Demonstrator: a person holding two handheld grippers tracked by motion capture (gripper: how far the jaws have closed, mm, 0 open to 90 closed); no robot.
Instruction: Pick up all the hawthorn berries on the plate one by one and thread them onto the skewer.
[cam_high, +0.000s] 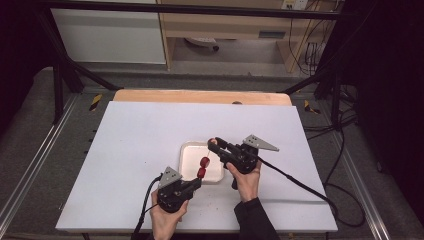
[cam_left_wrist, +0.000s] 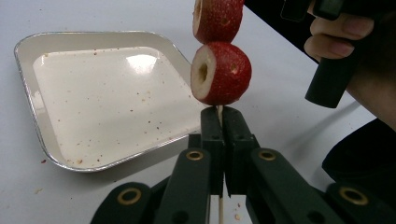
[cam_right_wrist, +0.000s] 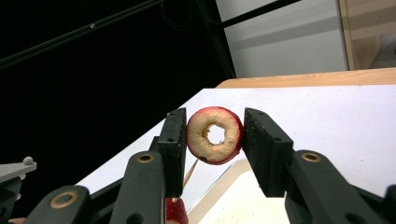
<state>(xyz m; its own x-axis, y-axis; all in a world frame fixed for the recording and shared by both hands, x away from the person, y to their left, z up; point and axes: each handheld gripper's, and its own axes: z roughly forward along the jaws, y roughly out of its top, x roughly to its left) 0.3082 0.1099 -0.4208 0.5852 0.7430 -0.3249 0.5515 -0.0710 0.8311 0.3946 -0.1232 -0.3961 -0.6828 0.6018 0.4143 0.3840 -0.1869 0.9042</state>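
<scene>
The left gripper has its fingers clenched tight on a thin wooden skewer, which runs between the two pads and rises straight out beyond their tips. Just past those tips a cored red fruit sits threaded on the skewer, its pale cut face and hole turned to one side, and a second cored fruit rides right above it, touching the first. In the high view the two red pieces hang over the near right part of a shallow white tray with a silvery rim, which lies on the white worktop just ahead of the left fingers; the tray's floor is speckled with small reddish crumbs. The right gripper holds a third cored fruit between its fingers, the ring-shaped cut face turned toward that gripper's own camera; one pad seems to press on the red skin, while a narrow gap seems to show at the other. The pointed end of the skewer shows just below this fruit, beside the nearer finger, not yet inside the hole. In the high view the right fingers reach over the tray's far right corner, a little beyond the skewer's upper end. Each gripper is carried by a hand coming from the near edge of the worktop.
</scene>
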